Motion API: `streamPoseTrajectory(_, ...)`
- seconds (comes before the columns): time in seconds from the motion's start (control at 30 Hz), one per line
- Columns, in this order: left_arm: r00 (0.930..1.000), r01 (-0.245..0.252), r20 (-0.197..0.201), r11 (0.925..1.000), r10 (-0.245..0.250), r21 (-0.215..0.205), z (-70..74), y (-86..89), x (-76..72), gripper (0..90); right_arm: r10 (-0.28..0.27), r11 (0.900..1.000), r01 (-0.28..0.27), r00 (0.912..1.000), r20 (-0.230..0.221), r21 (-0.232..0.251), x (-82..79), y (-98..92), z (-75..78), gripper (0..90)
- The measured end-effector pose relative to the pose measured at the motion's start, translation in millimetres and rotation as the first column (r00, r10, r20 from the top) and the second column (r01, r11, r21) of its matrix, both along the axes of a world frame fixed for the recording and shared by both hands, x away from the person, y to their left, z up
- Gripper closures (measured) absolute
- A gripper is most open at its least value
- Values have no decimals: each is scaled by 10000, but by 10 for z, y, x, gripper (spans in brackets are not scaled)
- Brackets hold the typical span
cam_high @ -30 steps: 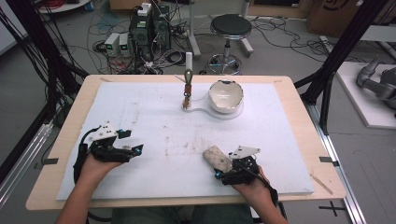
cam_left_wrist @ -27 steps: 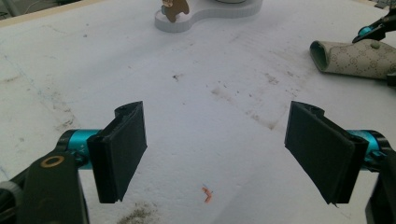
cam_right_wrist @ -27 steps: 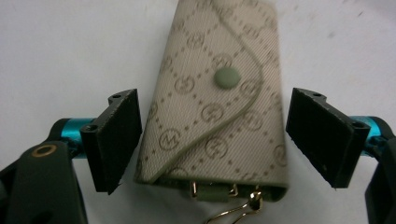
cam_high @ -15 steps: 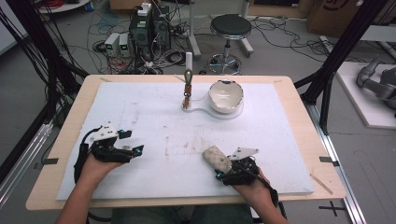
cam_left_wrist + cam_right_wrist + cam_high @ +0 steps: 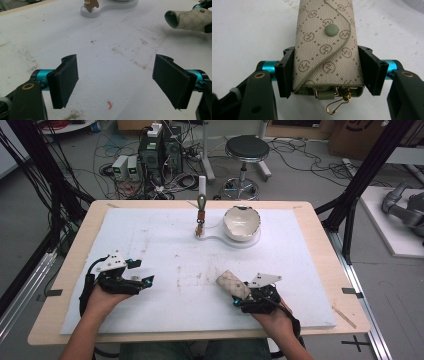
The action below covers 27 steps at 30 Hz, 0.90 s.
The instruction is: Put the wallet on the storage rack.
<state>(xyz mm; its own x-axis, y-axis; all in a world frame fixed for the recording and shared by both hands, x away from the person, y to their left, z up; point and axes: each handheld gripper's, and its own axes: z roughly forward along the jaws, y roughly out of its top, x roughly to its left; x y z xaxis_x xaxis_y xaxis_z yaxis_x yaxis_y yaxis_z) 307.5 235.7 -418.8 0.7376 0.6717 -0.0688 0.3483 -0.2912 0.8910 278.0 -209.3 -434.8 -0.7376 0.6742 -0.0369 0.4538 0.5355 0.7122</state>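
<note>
- Step, as I read it: carry phase. right gripper (image 5: 243,296) is clamped on the key pouch (image 5: 232,283), one jaw on each long side, grip near the hook end.
- Pouch sits on the near right part of the foam board (image 5: 165,245), well apart from the white stand (image 5: 220,238) at the far side; open mouth points away from the hand, toward board centre.
- left gripper (image 5: 117,82) is spread wide and holds nothing; it hovers over bare board, near left of the stand.
- Next move is likely a handoff or a trip to the stand. It calls for keeping the pouch level and the squeeze light, since soft fabric will buckle.
- Pouch (image 5: 325,47): beige woven fabric, printed monogram dots, curved olive piping, round olive snap (image 5: 331,30), tapered flat sleeve shape.
- Gold wire hook (image 5: 338,102) dangles from the near end, loose; it could snag.
- Stand: flat white figure-eight base, brown peg (image 5: 201,214) upright on the small lobe, cracked white bowl (image 5: 241,222) on the big lobe.
- Board: matte white foam, scuffed, brown smears.
</note>
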Motion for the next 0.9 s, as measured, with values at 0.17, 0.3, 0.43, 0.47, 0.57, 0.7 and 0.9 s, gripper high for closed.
streamPoseTrajectory(0.17,9999,63,127,9999,-62,-96,15,9,-6,207,-357,9978,348,9992,152,558,89,-140,73,364)
streamPoseTrajectory(0.3,9999,46,128,9999,-44,-137,1,9,-2,207,-613,9958,581,9972,437,712,180,-244,163,364)
streamPoseTrajectory(0.43,9999,82,114,9999,-81,-105,-8,-3,2,207,-871,9933,822,9945,588,814,267,-350,247,364)
streamPoseTrajectory(0.47,9999,88,129,9999,-86,-111,-7,-6,3,207,-963,9920,911,9937,580,869,288,-374,265,364)
streamPoseTrajectory(0.57,9998,112,146,9998,-110,-143,-9,-6,5,207,-1071,9911,1014,9922,636,866,382,-428,322,364)
streamPoseTrajectory(0.7,9999,94,105,9998,-93,-146,-15,6,6,207,-1227,9893,1163,9898,721,876,512,-434,393,364)
streamPoseTrajectory(0.9,9999,-26,102,9997,29,-260,-19,29,16,207,-1316,9903,1273,9878,832,548,726,-370,513,364)
